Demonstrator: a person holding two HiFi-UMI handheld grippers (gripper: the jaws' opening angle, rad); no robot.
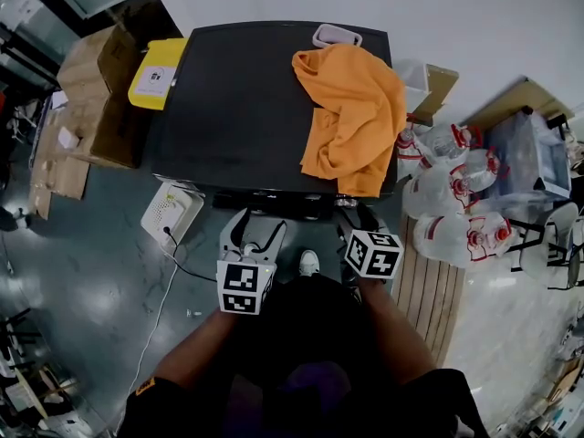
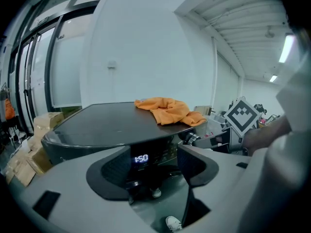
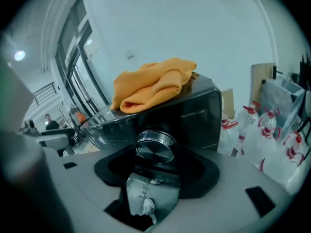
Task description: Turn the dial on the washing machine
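**Two grippers at the washer front, one on the dial**

I have both tools at the front of the dark washing machine point(image 1: 239, 108), whose flat top fills the middle of my head view. The right gripper point(image 3: 154, 155) sits on the silver dial point(image 3: 154, 146), which is on the right of the machine's front panel. Its jaws are drawn in round the dial with the black pads against the dial's sides. Pale print point(image 3: 195, 113) runs across the glossy panel just above the dial, too small and blurred for me to read with confidence.

The left gripper point(image 2: 155, 171) hangs in front of the panel's left half with its jaws wide apart and nothing in them. Through that gap I read the lit display point(image 2: 141, 158): "1:50".

An orange cloth point(image 1: 351, 117) lies crumpled on the right side of the lid, draping over the front edge. Clear water bottles point(image 1: 456, 194) with red-and-white labels crowd the floor to the right. Cardboard boxes point(image 1: 96, 99) stand to the left. One white shoe point(image 1: 309, 262) shows between the two grippers.
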